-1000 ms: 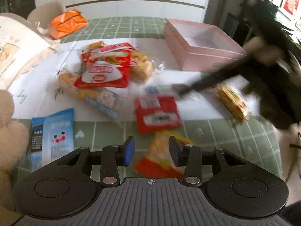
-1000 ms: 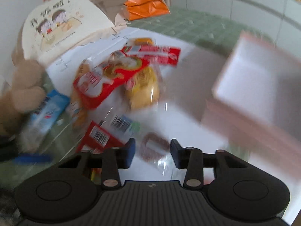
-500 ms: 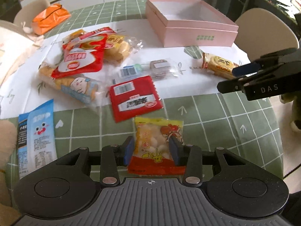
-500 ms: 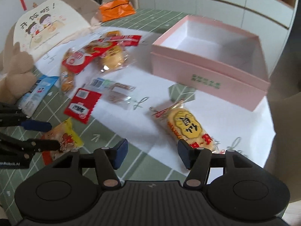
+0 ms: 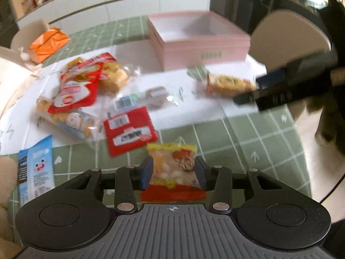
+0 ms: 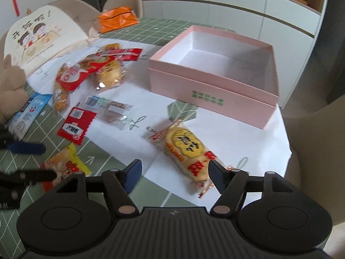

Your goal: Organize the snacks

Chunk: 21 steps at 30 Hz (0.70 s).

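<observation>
Left tool (image 5: 173,170) straddling light, crinkly yellow snack bag (image 5: 172,168), grip unclear; right tool (image 6: 175,177) spreading wide, empty, nearing brittle rice cracker pack (image 6: 185,149) at 12 o'clock; taking across middle, gently.

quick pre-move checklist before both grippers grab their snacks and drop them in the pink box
1. Left gripper straddles the yellow and red snack pack: ok, the pack lies between its fingers.
2. Left gripper pressing on that pack: cannot tell, the pads sit close to its edges.
3. Right gripper open wide enough: ok, its jaws have just been opening and nothing is clamped between them.
4. Right gripper centred on the rice cracker pack: not ok, the pack lies toward the right finger.
5. Pink box ready to receive: ok, open on top, no snacks visible inside.
6. Path to the box: ok, bare white sheet between cracker and box.
</observation>
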{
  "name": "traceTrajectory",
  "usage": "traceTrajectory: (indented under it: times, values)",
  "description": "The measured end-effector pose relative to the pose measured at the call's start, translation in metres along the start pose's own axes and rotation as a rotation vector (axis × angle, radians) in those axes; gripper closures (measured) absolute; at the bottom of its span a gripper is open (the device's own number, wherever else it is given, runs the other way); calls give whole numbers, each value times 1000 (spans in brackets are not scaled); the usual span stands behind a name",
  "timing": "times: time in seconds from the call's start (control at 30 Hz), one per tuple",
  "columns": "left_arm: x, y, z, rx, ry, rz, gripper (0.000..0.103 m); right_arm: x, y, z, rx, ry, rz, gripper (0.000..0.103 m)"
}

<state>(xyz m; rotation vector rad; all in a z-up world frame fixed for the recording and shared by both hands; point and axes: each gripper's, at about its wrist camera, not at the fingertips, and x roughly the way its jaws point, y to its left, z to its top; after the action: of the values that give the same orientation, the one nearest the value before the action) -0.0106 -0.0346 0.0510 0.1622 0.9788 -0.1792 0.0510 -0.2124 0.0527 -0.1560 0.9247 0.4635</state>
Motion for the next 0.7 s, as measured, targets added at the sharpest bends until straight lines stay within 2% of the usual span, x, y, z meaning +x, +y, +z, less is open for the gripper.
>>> traceTrajectory:
  times: [0.07,0.13,0.2,0.23,0.27,0.33,0.4,0.47,0.7]
  values:
    - [12,-11,-2,41,40,26,57,1,-5,0,21,3,-11,34]
    - [17,-19,-4,61,43,25,47,-2,-9,-1,29,-3,-21,34]
    - [21,-26,-4,86,45,22,32,-6,-12,-3,20,-12,-25,34]
    - [22,-27,-5,85,44,10,29,-8,-12,-4,12,-15,-30,33]
    - [22,-26,-5,73,40,-1,28,-8,-13,-5,5,-16,-37,32]
    - [16,-19,-6,19,12,0,33,-9,-14,-7,-10,-15,-63,31]
    - [10,-12,-7,-27,-6,35,36,-9,-14,-10,-21,-17,-79,31]
    - [14,-2,-7,-55,15,61,35,-8,-15,-11,-20,-17,-75,31]
    - [34,13,-3,-158,53,7,32,-2,-4,-5,-36,-17,-48,30]
